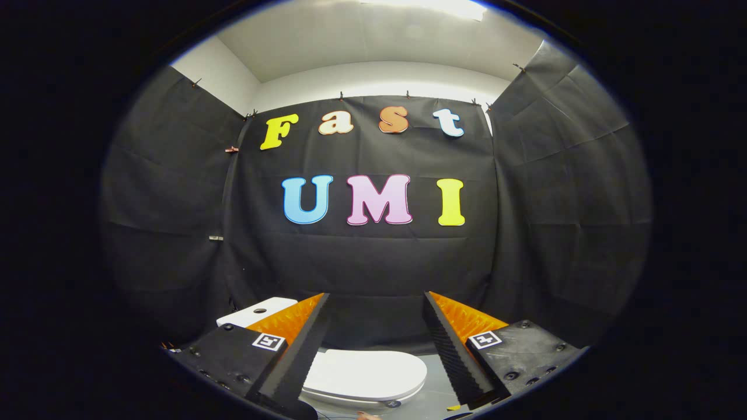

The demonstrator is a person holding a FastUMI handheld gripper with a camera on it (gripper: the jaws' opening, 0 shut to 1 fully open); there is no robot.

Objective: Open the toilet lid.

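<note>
Gripper view, left to right. At about 8 o'clock from the gap between the fingers: a white rectangular toilet tank top (262,310) with a small dark round button on it, partly hidden behind the left finger (303,344). It stands just in front of the black cloth booth wall (362,262).

Centre, about 6 o'clock: the smooth white oval plastic toilet lid (367,373) lies flat and closed on the bowl, its glossy surface unmarked, a thin seam visible under its rim. It sits between the two fingers and below them, on a pale grey floor (435,379).

Gripper (376,303): fingers spread wide apart, nothing held between them, neither one touching the lid. The right finger (449,344) stands at about 4 o'clock from the lid.
</note>
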